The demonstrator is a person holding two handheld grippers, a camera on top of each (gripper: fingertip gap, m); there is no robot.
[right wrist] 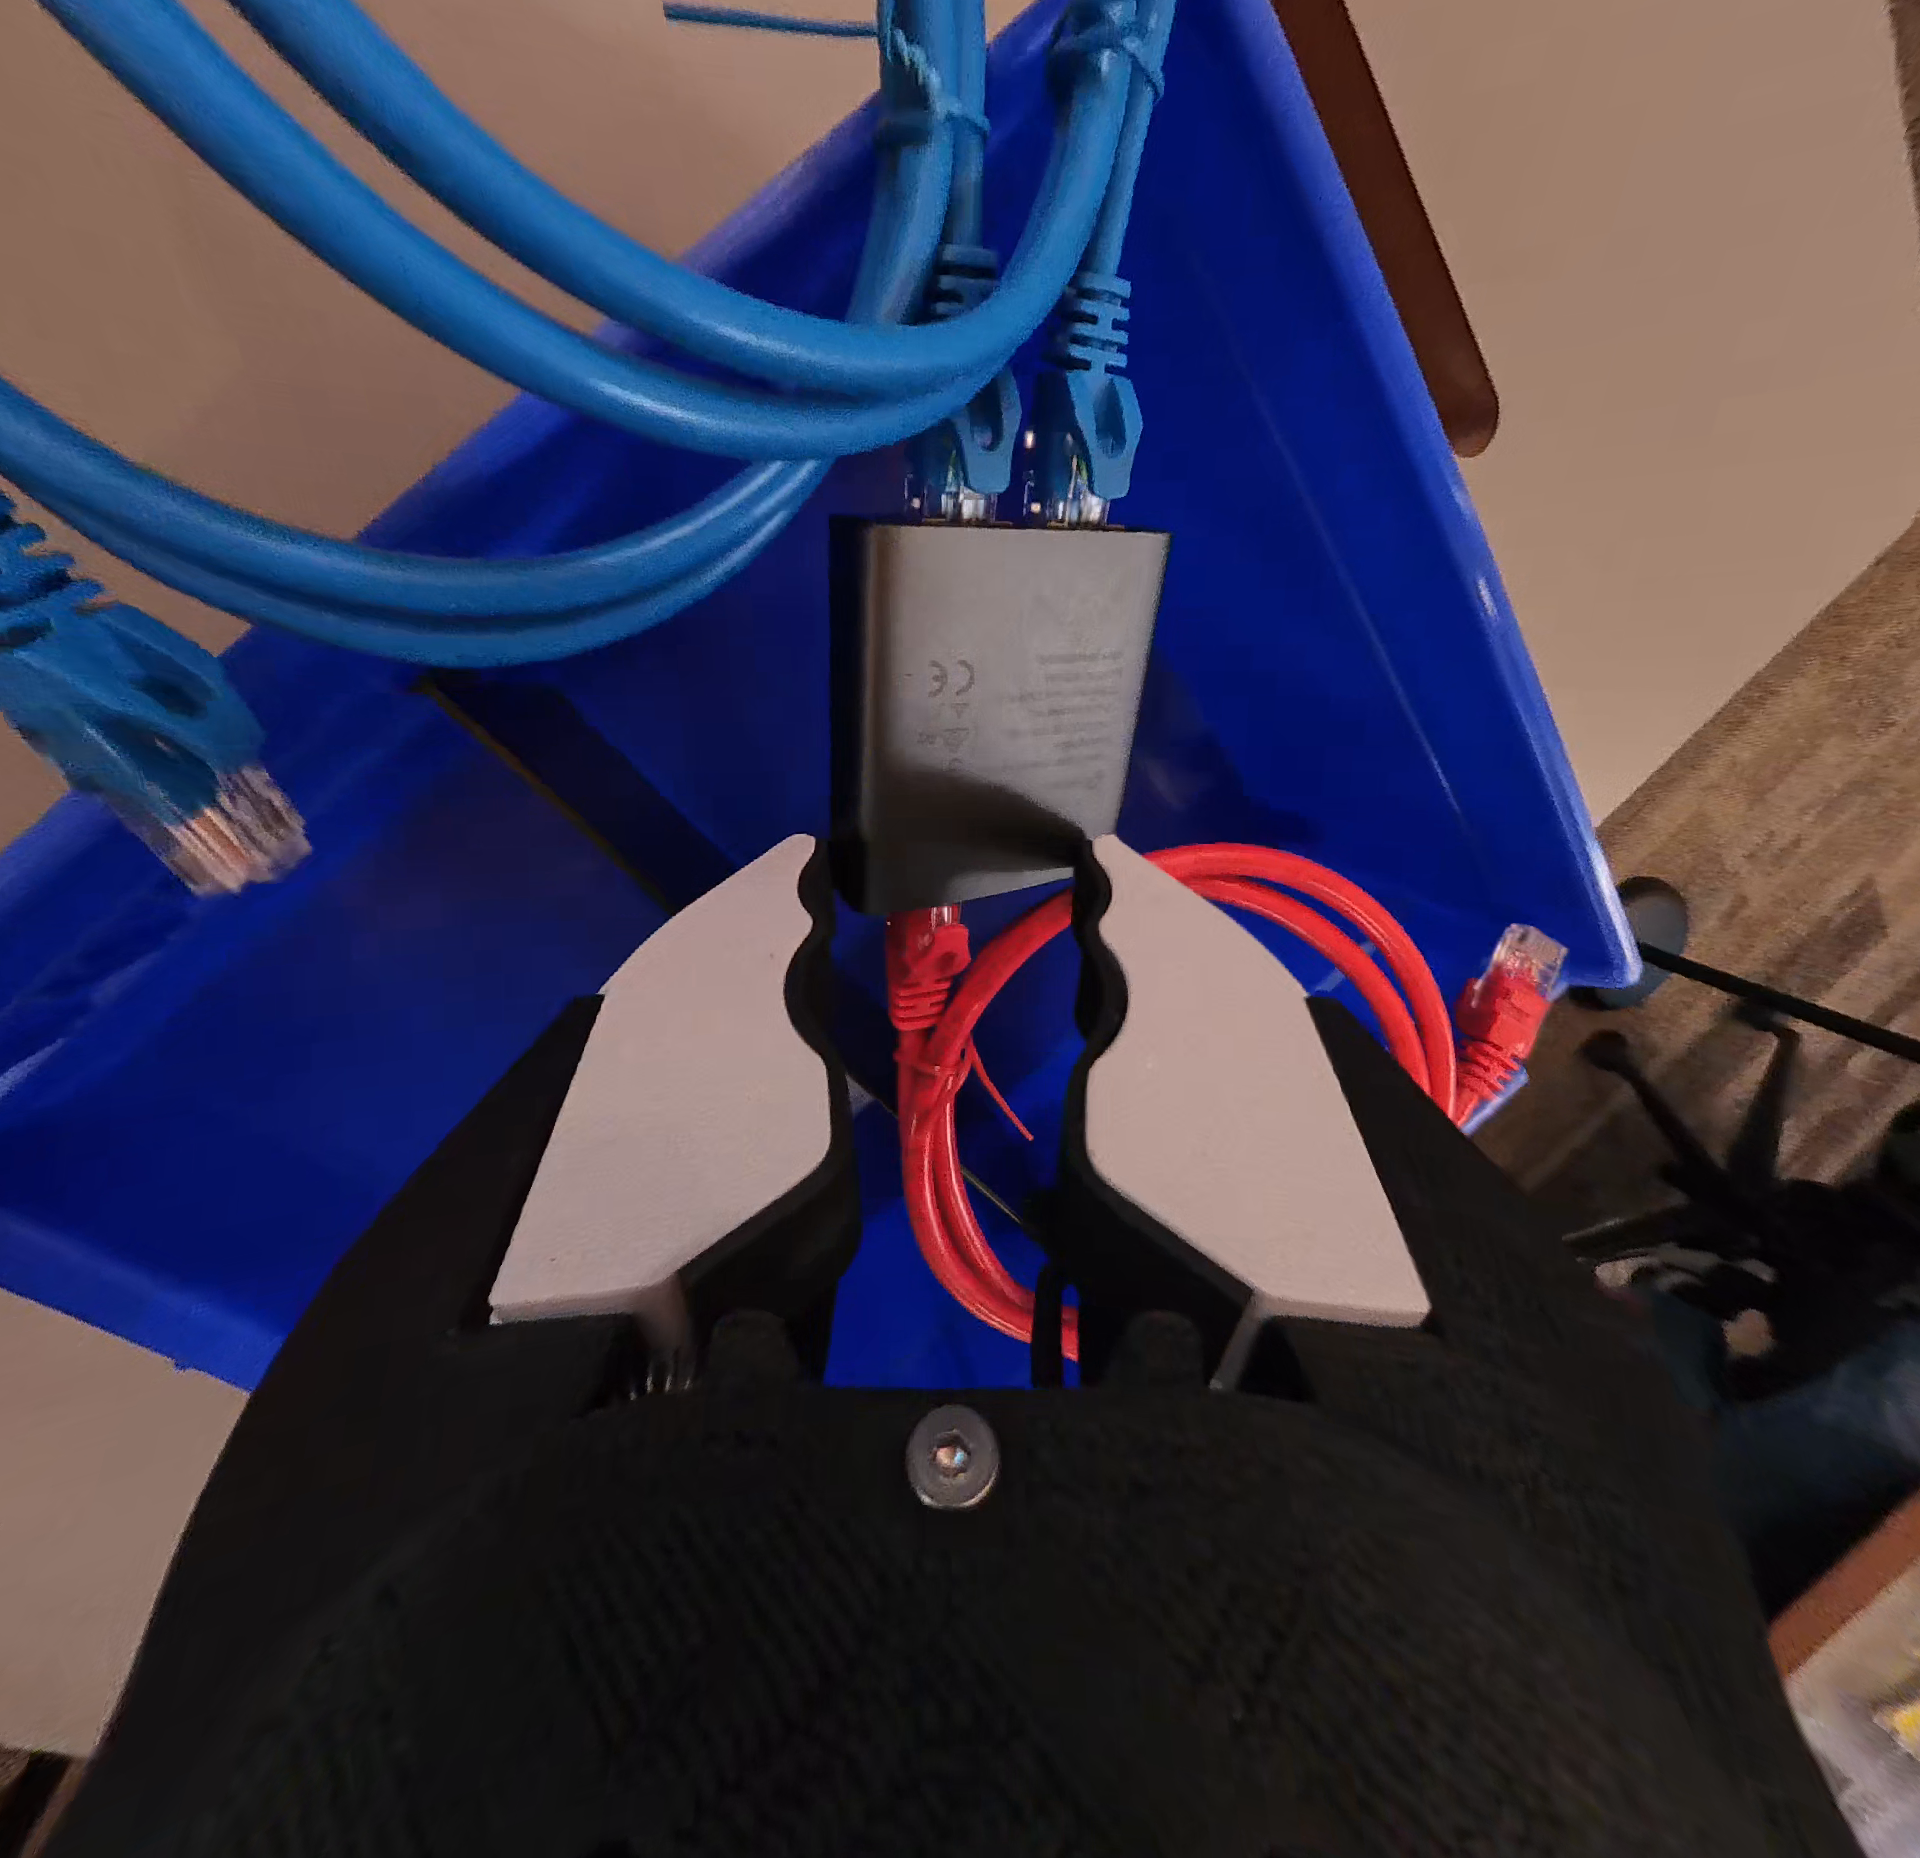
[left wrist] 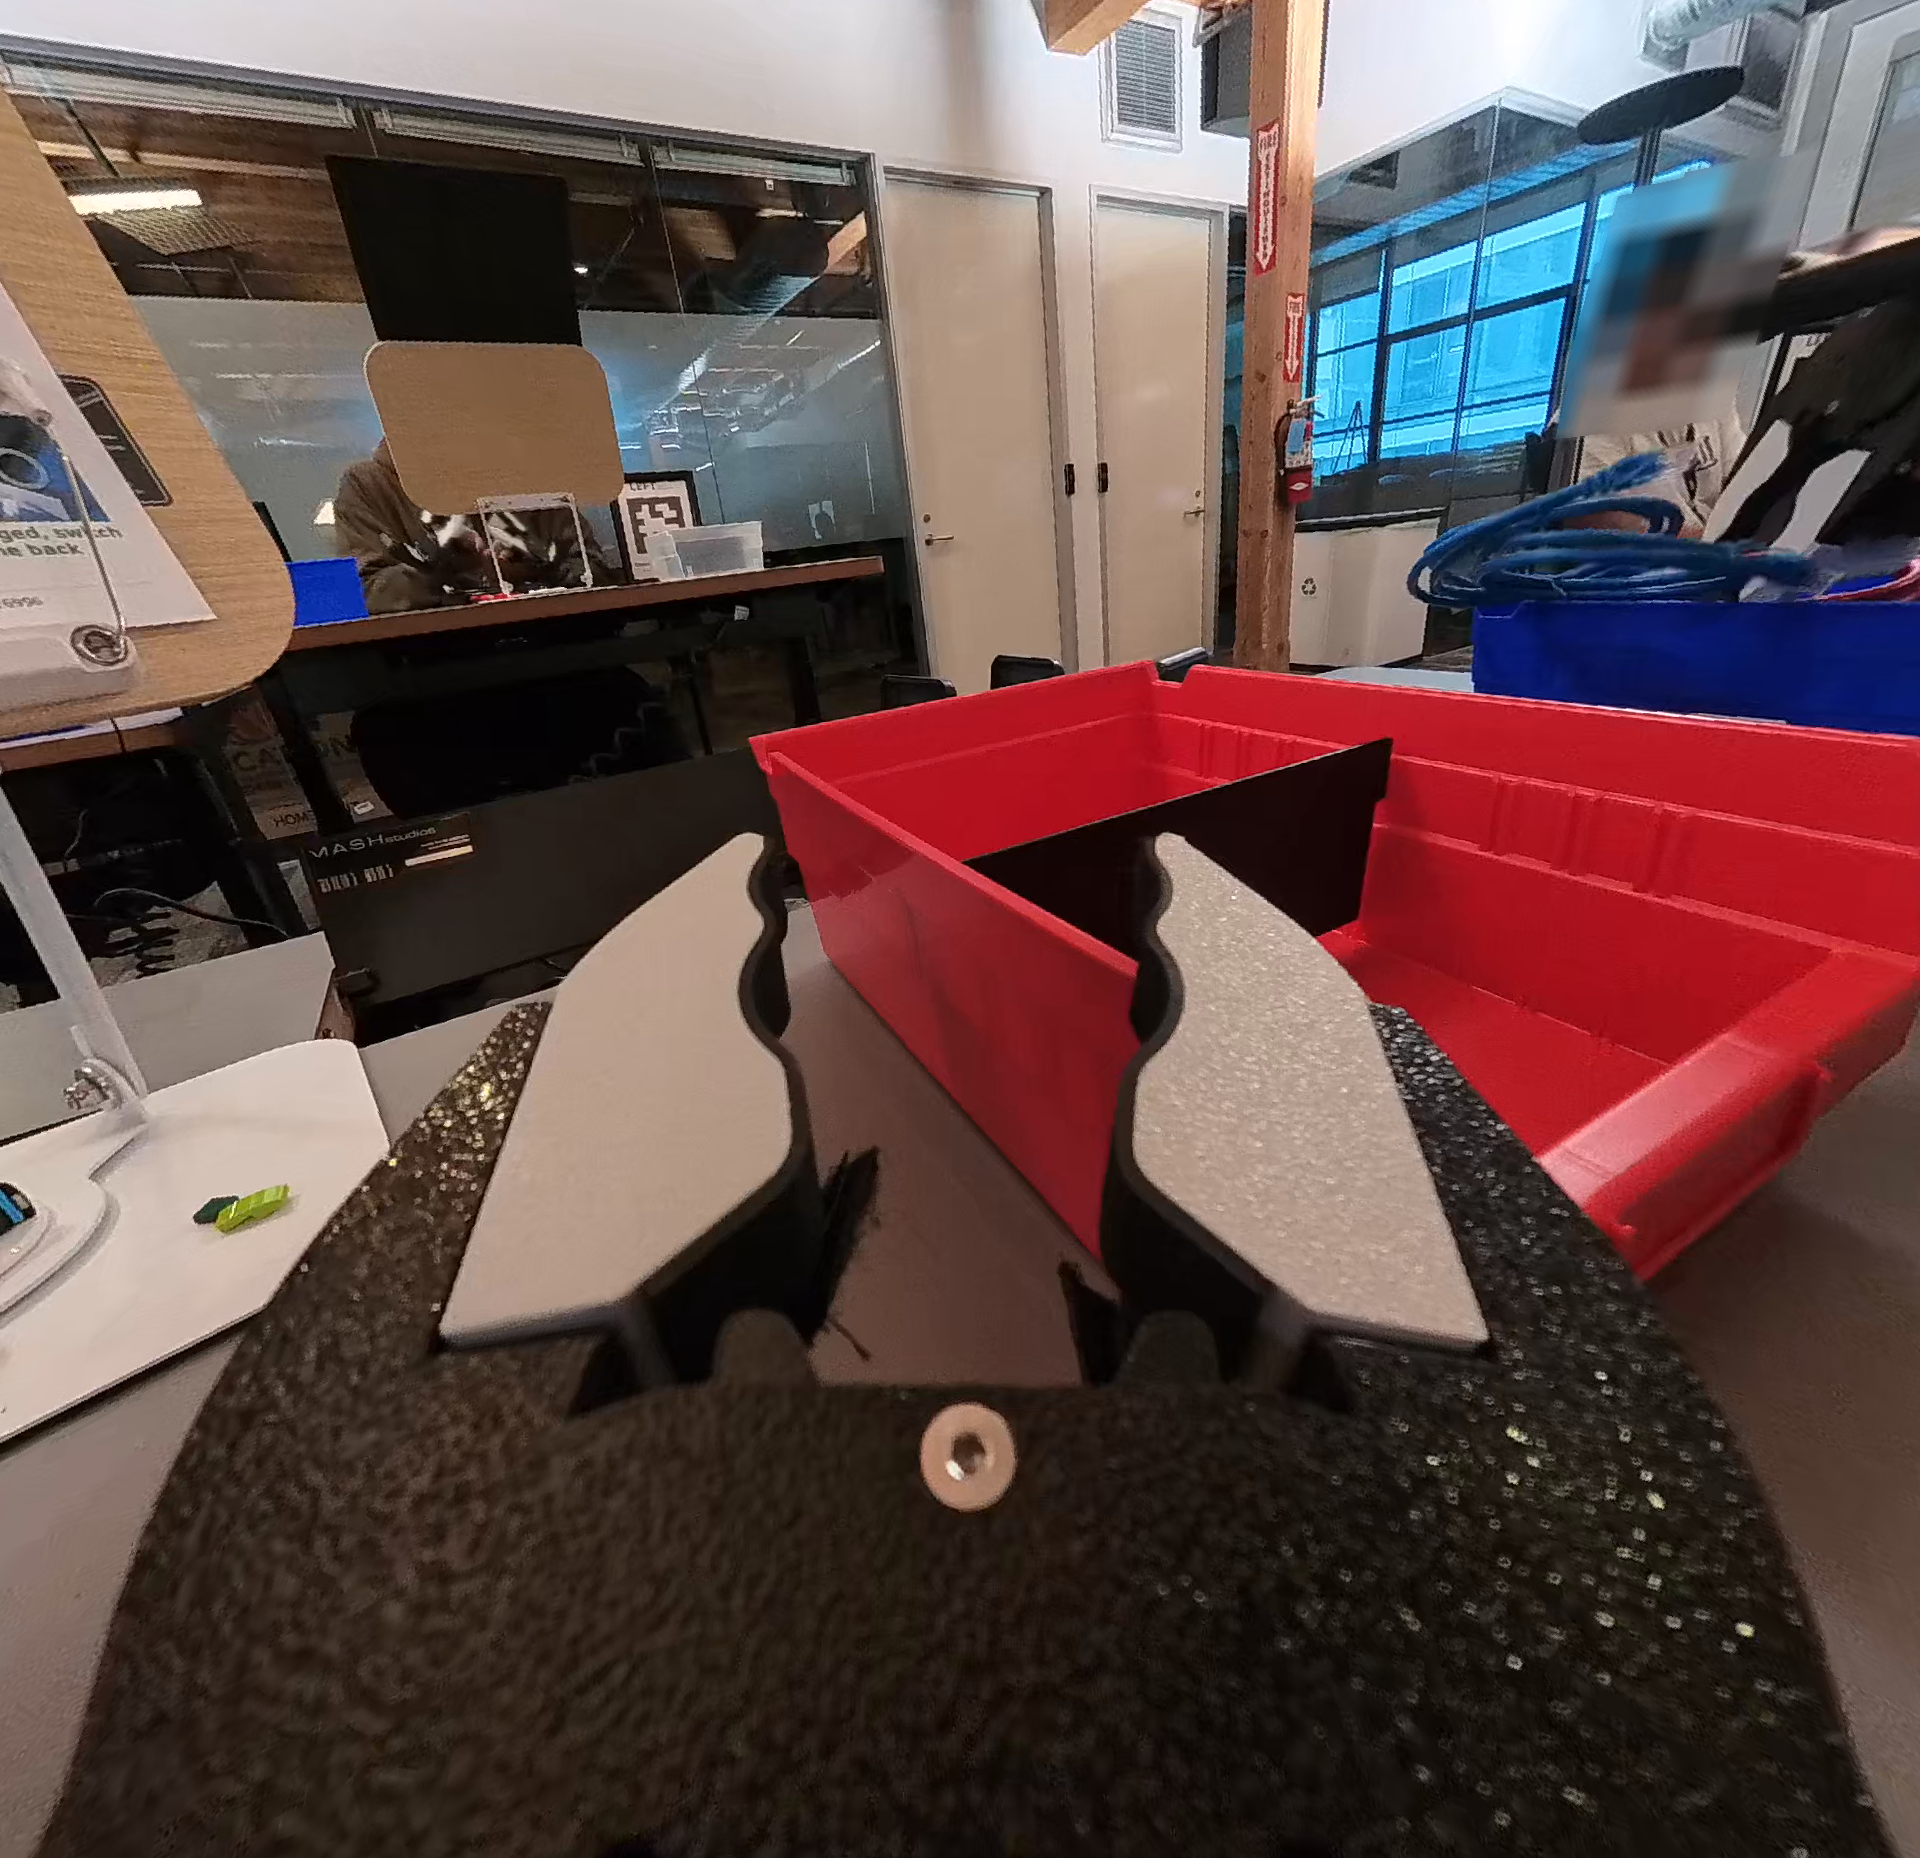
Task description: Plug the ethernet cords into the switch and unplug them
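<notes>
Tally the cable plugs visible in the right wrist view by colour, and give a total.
Blue plugs: 3, two seated in the switch side by side, one loose at the left.
Red plugs: 2, one at the switch's near end, one loose at the right.
Total: 5

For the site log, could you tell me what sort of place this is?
Probably an open office or workshop: glass-walled meeting rooms, desks, a timber post with a fire extinguisher, and parts bins on the table.
</notes>
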